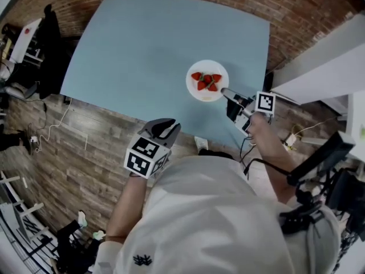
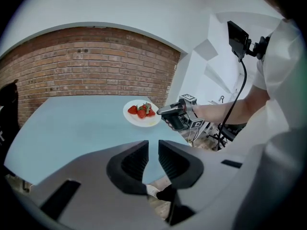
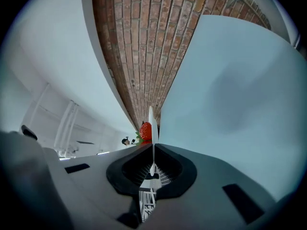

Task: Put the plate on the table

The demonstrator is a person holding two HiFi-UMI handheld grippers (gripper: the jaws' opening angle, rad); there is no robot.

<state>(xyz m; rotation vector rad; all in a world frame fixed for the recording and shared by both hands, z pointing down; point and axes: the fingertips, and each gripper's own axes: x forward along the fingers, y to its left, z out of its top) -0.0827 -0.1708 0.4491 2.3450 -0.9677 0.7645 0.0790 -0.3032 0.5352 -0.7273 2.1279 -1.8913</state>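
Observation:
A white plate (image 1: 208, 95) carrying strawberries (image 1: 206, 81) sits over the near right part of the light blue table (image 1: 142, 44). I cannot tell whether it rests on the top or hangs just above it. My right gripper (image 1: 225, 92) is shut on the plate's right rim. In the right gripper view the plate (image 3: 152, 121) shows edge-on between the jaws, with one strawberry (image 3: 145, 131) beside it. My left gripper (image 1: 165, 128) hangs off the table's front edge. A narrow gap stands between its jaws, with nothing in it (image 2: 153, 150). From there the plate (image 2: 140, 122) and the right gripper (image 2: 164, 112) are ahead.
A brick wall (image 1: 296, 10) runs behind the table. A white counter (image 1: 325, 67) stands to the right. Wooden floor with cables (image 1: 57, 124) lies left of me, and dark equipment (image 1: 48, 44) stands at the table's left end. A black monitor on a stand (image 1: 319, 158) is at my right.

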